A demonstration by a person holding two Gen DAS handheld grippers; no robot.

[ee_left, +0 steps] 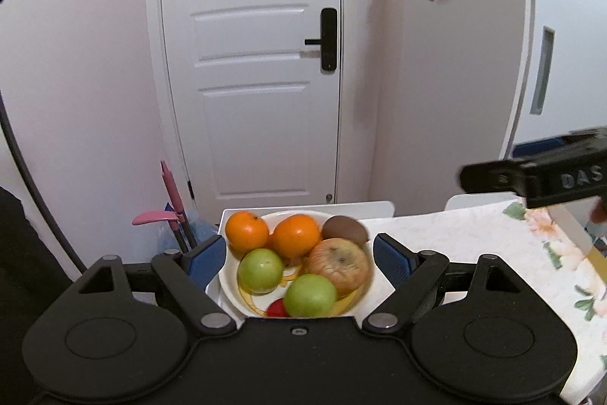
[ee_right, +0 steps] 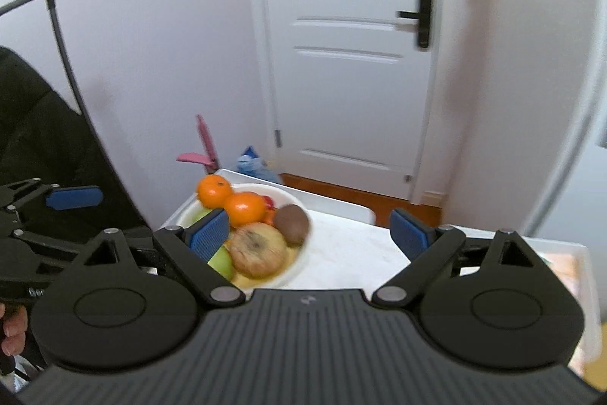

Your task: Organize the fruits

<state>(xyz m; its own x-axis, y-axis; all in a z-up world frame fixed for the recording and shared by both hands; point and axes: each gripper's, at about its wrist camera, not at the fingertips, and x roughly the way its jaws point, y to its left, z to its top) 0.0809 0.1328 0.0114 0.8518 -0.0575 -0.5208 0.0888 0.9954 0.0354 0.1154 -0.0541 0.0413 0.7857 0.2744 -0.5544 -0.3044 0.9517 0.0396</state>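
Note:
A white bowl (ee_left: 232, 295) stands on the table's near left corner. It holds two oranges (ee_left: 296, 236), two green apples (ee_left: 310, 295), a large blotchy yellow-red apple (ee_left: 338, 264), a brown kiwi (ee_left: 345, 229) and a small red fruit (ee_left: 276, 309). My left gripper (ee_left: 299, 257) is open and empty, its blue pads either side of the bowl, above it. My right gripper (ee_right: 311, 234) is open and empty, above the bowl's (ee_right: 294, 272) right side; its left pad hides part of a green apple (ee_right: 222, 262). The right gripper also shows in the left wrist view (ee_left: 531, 173).
The table carries a white cloth (ee_left: 455, 234) with a floral part at the right (ee_left: 550, 241). A white door (ee_left: 250, 63) and walls stand behind. A pink dustpan and broom (ee_left: 167, 207) lean by the door. A black jacket (ee_right: 38, 139) is at the left.

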